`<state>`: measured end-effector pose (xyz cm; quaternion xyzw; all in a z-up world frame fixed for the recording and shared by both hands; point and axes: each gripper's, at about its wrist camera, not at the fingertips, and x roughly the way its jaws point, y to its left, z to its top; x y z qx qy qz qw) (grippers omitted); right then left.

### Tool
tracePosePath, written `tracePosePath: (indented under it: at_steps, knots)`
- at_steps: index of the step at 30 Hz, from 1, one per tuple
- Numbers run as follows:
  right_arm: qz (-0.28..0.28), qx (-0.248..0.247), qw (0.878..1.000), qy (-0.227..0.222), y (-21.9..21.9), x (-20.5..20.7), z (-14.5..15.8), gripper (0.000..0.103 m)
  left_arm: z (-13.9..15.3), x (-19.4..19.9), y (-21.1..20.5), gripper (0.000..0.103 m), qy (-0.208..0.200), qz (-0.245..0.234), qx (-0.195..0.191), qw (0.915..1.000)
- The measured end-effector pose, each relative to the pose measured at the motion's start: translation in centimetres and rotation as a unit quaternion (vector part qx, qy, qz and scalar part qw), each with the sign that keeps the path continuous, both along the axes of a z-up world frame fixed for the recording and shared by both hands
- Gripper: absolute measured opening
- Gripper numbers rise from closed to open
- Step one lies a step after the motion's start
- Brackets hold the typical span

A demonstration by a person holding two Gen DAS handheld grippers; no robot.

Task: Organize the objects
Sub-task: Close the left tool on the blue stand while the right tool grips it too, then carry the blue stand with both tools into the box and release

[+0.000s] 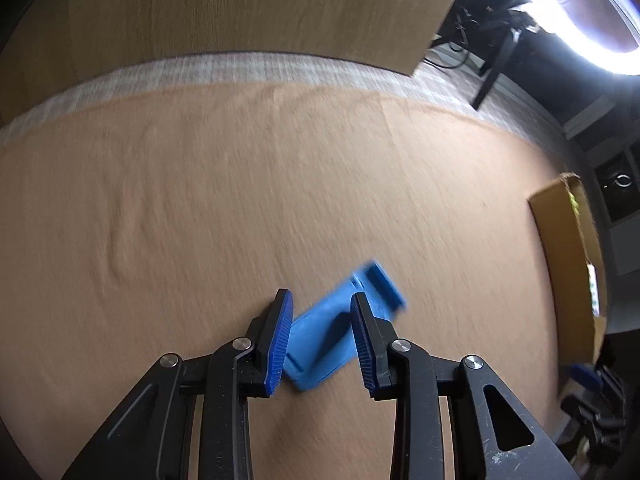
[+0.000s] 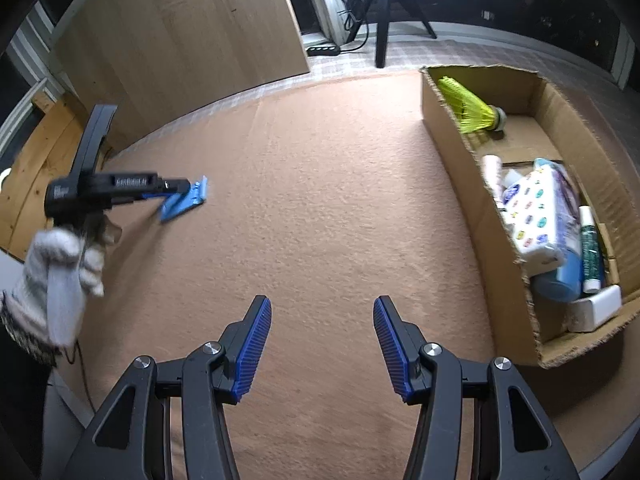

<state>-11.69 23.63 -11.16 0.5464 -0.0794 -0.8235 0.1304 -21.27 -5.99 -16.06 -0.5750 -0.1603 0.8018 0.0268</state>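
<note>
A blue plastic piece [image 1: 324, 340] lies slantwise on the tan cloth [image 1: 240, 200], one end poking out past the right finger. My left gripper [image 1: 320, 296] points down onto it, and both blue pads touch its sides. From the right wrist view the same piece [image 2: 184, 202] shows at the far left under the left gripper [image 2: 180, 188], which a gloved hand [image 2: 60, 272] holds. My right gripper [image 2: 321, 300] hovers open over bare cloth with nothing between its fingers. The cardboard box [image 2: 480, 220] stands to its right.
The box holds a yellow shuttlecock [image 2: 472, 110], a dotted tissue pack [image 2: 540, 216], tubes and a white block. A wooden board [image 2: 180, 32] leans behind the cloth. A tripod [image 2: 382, 12] and a ring light [image 1: 580, 12] stand beyond, on checked floor.
</note>
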Motion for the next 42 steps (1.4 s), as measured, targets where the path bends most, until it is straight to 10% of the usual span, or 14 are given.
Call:
tracePosePath:
  at_steps: [19, 42]
  knots:
    - [0.054, -0.091, 0.992, -0.062, -8.5, -9.7, -2.9, 0.049, 0.0, 5.5, 3.8, 0.033, 0.026, -0.014, 0.031, 0.9991]
    - [0.098, -0.094, 0.985, -0.108, -13.6, -13.3, -6.4, 0.012, -0.4, 4.0, 5.1, 0.03, 0.034, -0.033, 0.024, 0.9986]
